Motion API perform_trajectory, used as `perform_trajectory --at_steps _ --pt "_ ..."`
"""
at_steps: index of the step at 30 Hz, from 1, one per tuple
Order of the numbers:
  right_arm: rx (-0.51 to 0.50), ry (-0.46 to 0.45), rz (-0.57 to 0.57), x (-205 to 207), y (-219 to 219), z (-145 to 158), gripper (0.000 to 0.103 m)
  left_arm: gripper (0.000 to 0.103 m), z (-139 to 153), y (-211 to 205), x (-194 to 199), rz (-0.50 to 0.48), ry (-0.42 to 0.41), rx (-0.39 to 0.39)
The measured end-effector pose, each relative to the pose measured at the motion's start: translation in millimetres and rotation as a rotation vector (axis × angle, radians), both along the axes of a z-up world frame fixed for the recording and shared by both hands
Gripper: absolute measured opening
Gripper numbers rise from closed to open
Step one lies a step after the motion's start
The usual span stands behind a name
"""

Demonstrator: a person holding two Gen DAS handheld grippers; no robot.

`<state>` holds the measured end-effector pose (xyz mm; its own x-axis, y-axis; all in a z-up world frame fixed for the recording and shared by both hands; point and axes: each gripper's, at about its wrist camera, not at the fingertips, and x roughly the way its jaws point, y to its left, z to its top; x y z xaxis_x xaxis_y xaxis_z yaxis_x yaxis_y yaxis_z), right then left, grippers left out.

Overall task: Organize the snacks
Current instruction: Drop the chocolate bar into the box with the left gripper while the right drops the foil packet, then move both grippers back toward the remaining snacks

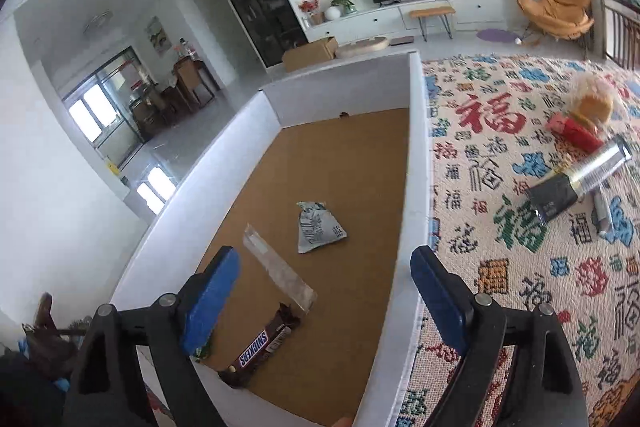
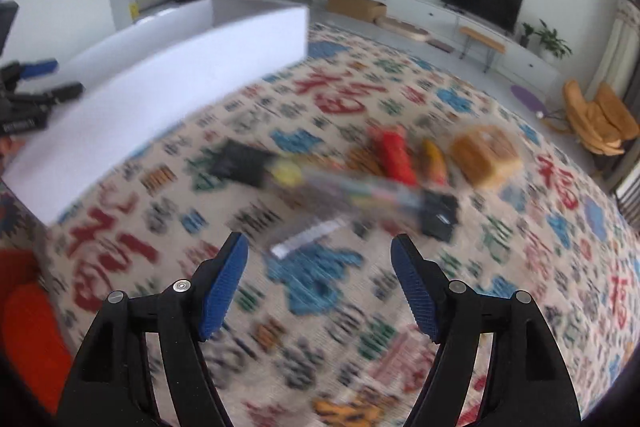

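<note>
Bright daylight fills a living room whose floor carries a cream woven rug (image 1: 520,267) with red, blue and green characters, and a white-walled box with a brown cardboard floor (image 1: 416,155) stands on it. Inside the box lie a brown Snickers bar (image 1: 260,347), a long clear plastic wrapper (image 1: 278,269) and a small grey folded sachet (image 1: 318,227). The left gripper (image 1: 324,295) hovers over the box with its blue pads wide apart and nothing between them. The right gripper (image 2: 320,287) is spread wide as well, empty, above the loose snacks on the rug: a red packet (image 2: 394,155), a wrapped golden bread (image 2: 486,155), a black packet (image 2: 240,161) and a clear tube-like pack (image 2: 352,191).

One risk is a bad pick: the snacks lie close together, some touching, so the right jaws may catch two at once or push one away. A thin wrapper can also slip from the pads.

Much is unclear. The right wrist view is strongly blurred, so labels and exact edges cannot be read. A green item beside the left pad is mostly hidden, and the near corner of the box is covered by the gripper.
</note>
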<state>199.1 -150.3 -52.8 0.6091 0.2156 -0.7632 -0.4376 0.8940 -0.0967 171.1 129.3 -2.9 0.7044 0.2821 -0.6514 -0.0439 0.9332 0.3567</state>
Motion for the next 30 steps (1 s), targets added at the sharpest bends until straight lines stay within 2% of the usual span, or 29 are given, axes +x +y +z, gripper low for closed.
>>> perform_trajectory --at_steps 3,5,8,14,17,19,22,24,26,28,30 --pt "-0.007 0.005 -0.123 -8 -61 -21 0.077 0.088 -3 -8 -4 -0.013 0.038 -0.039" --pt "0.029 0.012 -0.206 -14 -94 -29 0.077 0.088 -3 -16 -13 -0.029 0.023 -0.053" --pt "0.102 0.022 -0.283 -25 -122 -37 0.077 0.088 -5 -28 -29 -0.053 0.009 -0.034" --pt "0.131 0.025 -0.282 -32 -121 -45 0.077 0.088 -4 -37 -59 -0.087 0.0 -0.052" --pt "0.125 0.036 -0.27 -31 -118 -48 0.077 0.088 -3 -33 -62 -0.072 -0.003 -0.1" --pt "0.114 0.056 -0.267 -28 -116 -51 0.081 0.088 3 -25 -69 -0.016 -0.055 -0.128" --pt "0.064 0.051 -0.259 -30 -108 -55 0.085 0.088 28 -27 -88 0.061 -0.188 -0.159" --pt "0.058 0.049 -0.264 -30 -108 -55 0.086 0.094 50 -41 -102 0.031 -0.254 -0.193" --pt "0.077 0.057 -0.267 -30 -111 -56 0.087 0.103 69 -63 -111 -0.05 -0.278 -0.218" --pt "0.072 0.055 -0.267 -30 -112 -56 0.087 0.103 77 -90 -114 -0.139 -0.246 -0.256" --pt "0.069 0.054 -0.269 -30 -114 -56 0.088 0.103 69 -117 -109 -0.196 -0.167 -0.296"
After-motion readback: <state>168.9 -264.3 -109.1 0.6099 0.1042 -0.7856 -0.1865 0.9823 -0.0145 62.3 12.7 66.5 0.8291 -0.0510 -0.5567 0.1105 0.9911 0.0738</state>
